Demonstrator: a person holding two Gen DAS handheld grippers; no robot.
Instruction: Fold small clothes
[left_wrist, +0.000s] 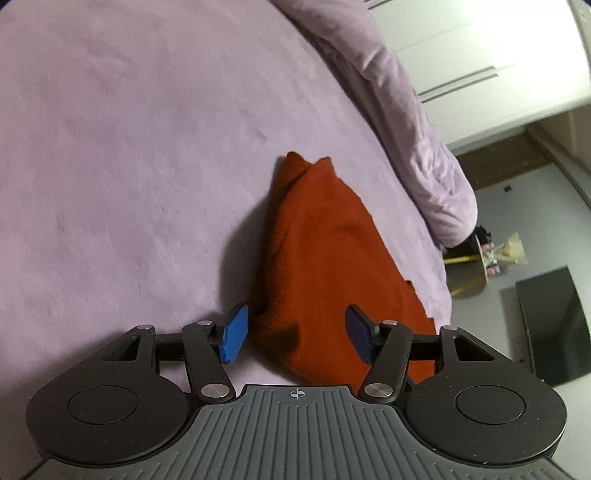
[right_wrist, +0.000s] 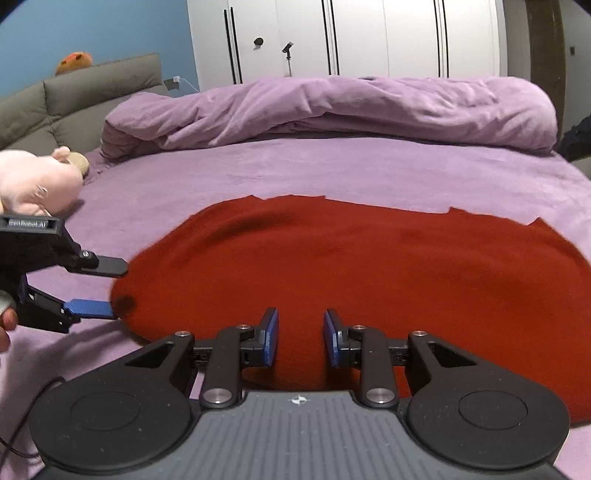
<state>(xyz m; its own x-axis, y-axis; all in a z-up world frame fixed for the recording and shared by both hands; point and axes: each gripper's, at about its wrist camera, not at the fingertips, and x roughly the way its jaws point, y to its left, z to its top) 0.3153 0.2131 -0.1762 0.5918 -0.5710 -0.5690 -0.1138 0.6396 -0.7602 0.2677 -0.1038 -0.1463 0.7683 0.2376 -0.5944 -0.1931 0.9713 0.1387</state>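
Both claws (left_wrist: 297, 334) (right_wrist: 300, 338) agape over red garment (right_wrist: 351, 266), lengthwise left-right.

The near edge of the red cloth (right_wrist: 351, 266) is hidden behind the right gripper (right_wrist: 300, 338)'s body, and its right end runs off the picture's edge. From the left wrist, the cloth's near corner is covered by the left gripper (left_wrist: 297, 334). Left of the cloth, the pink plush toy (right_wrist: 37, 184) is cut off. The small clutter (left_wrist: 495, 254) beyond the cloth is too blurred to name.
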